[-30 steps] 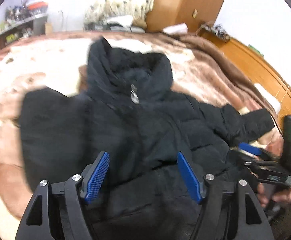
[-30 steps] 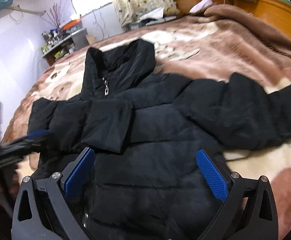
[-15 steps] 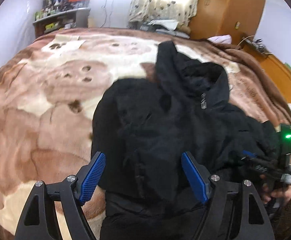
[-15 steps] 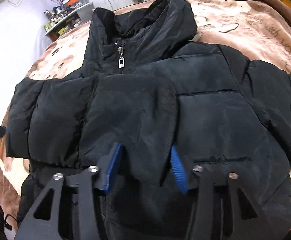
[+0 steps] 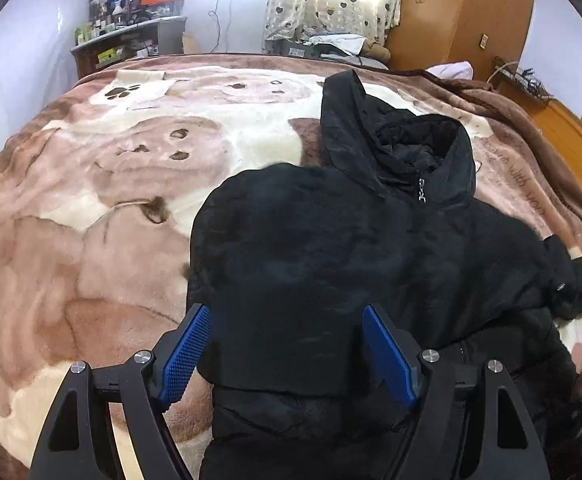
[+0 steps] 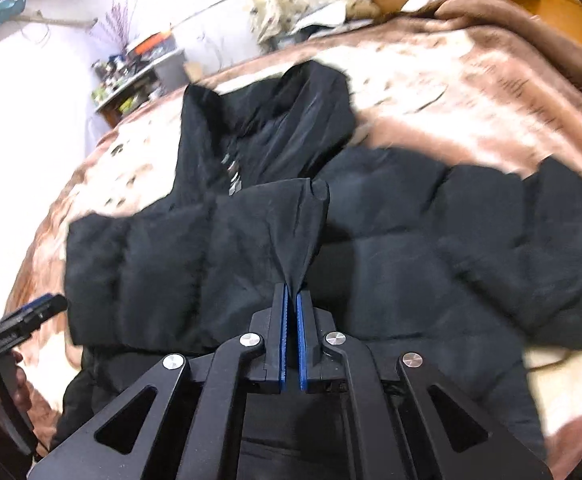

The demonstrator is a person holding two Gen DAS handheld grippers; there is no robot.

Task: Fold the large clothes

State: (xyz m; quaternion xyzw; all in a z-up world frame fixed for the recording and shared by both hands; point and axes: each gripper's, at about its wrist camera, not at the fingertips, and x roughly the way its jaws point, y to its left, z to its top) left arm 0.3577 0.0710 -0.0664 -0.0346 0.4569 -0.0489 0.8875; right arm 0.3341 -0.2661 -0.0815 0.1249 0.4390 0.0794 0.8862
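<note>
A black puffer jacket [image 5: 371, 248] lies front up on the bed, collar and zipper pull [image 5: 422, 196] toward the far side. It also fills the right wrist view [image 6: 411, 248]. One sleeve [image 6: 195, 256] is folded across the chest. My right gripper [image 6: 292, 292] is shut on the cuff of that sleeve [image 6: 299, 224] and lifts it into a peak. My left gripper [image 5: 287, 344] is open and empty, hovering over the folded sleeve near the jacket's left edge. The other sleeve [image 6: 531, 240] stretches out to the right.
The bed is covered by a brown and cream bear-print blanket [image 5: 91, 240]. A cluttered shelf [image 5: 127, 40] and a curtained window stand beyond the far edge. A wooden wardrobe [image 5: 463, 12] and wooden headboard [image 5: 571, 148] lie to the right.
My right gripper closed on the folded sleeve's cuff and pulled it up. My left gripper swung left toward the jacket's edge and stayed open.
</note>
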